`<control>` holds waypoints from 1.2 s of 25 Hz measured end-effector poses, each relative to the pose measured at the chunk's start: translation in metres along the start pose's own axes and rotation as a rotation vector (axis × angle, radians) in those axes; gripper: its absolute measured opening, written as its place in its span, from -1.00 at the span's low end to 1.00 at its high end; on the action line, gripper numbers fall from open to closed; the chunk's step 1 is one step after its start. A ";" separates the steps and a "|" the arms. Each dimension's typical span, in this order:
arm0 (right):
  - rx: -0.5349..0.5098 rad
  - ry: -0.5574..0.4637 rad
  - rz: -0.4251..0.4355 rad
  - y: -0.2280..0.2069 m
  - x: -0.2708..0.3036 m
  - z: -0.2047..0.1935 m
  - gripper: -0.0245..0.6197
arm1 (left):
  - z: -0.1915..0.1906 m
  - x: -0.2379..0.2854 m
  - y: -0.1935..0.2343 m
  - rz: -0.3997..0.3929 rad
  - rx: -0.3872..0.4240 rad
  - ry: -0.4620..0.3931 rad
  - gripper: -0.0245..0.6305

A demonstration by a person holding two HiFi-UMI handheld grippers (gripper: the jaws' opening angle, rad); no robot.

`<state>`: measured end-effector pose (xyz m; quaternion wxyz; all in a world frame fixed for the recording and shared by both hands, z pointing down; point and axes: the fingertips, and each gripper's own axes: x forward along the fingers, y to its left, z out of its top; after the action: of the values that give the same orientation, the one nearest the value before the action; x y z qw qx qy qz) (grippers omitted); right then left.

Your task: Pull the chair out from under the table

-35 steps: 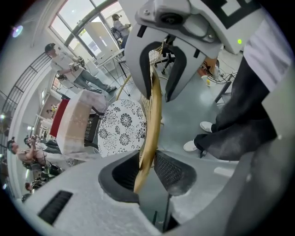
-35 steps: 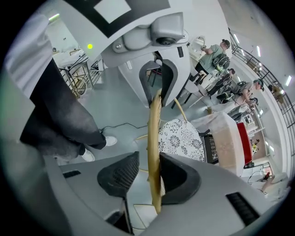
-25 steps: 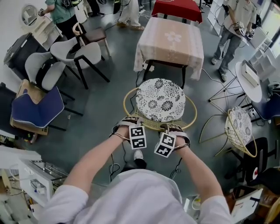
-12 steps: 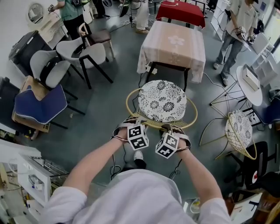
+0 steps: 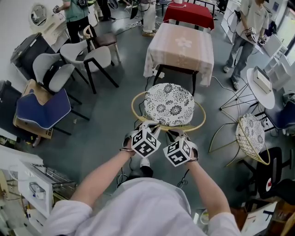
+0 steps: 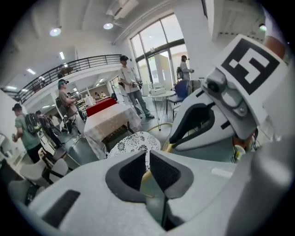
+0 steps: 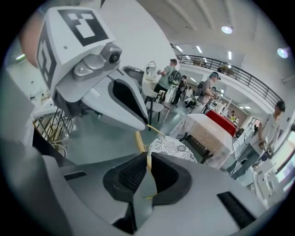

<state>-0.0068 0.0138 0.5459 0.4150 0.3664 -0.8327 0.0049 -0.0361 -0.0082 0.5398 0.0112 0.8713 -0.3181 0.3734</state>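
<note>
Item: chair (image 5: 169, 104), patterned seat, just before the table (image 5: 182, 46). My left gripper (image 6: 148, 161) and right gripper (image 7: 148, 168): jaws just closed in, each clamped on its yellow rim (image 7: 138, 140).

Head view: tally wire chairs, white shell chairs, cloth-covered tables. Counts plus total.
wire chairs: 2 (centre, right)
white shell chairs: 2 (upper, lower)
cloth-covered tables: 2 (pale, red)
total: 6

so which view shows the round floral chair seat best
The head view: almost the whole round black-and-white floral seat shows from above inside its yellow wire rim. The left gripper view and right gripper view each catch only a low-angle, partly blocked slice.
</note>
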 end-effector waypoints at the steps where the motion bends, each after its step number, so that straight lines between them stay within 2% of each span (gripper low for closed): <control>1: 0.036 -0.021 -0.006 -0.002 -0.005 0.003 -0.84 | 0.007 -0.003 -0.003 0.006 -0.033 -0.025 -0.83; 6: 0.230 -0.124 -0.041 -0.009 -0.033 0.013 -0.86 | 0.031 -0.020 -0.016 0.010 -0.196 -0.123 -0.90; 9: 0.341 -0.189 -0.067 -0.015 -0.049 0.016 -0.88 | 0.044 -0.032 -0.022 0.009 -0.263 -0.179 -0.90; 11: 0.396 -0.216 -0.072 -0.015 -0.062 0.017 -0.90 | 0.052 -0.040 -0.026 0.018 -0.305 -0.205 -0.91; 15: 0.481 -0.281 -0.072 -0.014 -0.085 0.018 -0.91 | 0.062 -0.053 -0.039 0.032 -0.443 -0.265 -0.91; 18: 0.546 -0.321 -0.068 -0.015 -0.099 0.015 -0.92 | 0.072 -0.061 -0.050 0.031 -0.508 -0.298 -0.91; 21: 0.585 -0.342 -0.062 -0.015 -0.107 0.012 -0.92 | 0.078 -0.067 -0.055 0.036 -0.538 -0.319 -0.91; 30: 0.590 -0.355 -0.067 -0.008 -0.116 0.012 -0.92 | 0.074 -0.076 -0.064 0.049 -0.527 -0.308 -0.91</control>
<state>0.0350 0.0742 0.4552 0.1396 0.4929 -0.8422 0.1681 0.0077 0.0651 0.4508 0.1796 0.8768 -0.4229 0.1418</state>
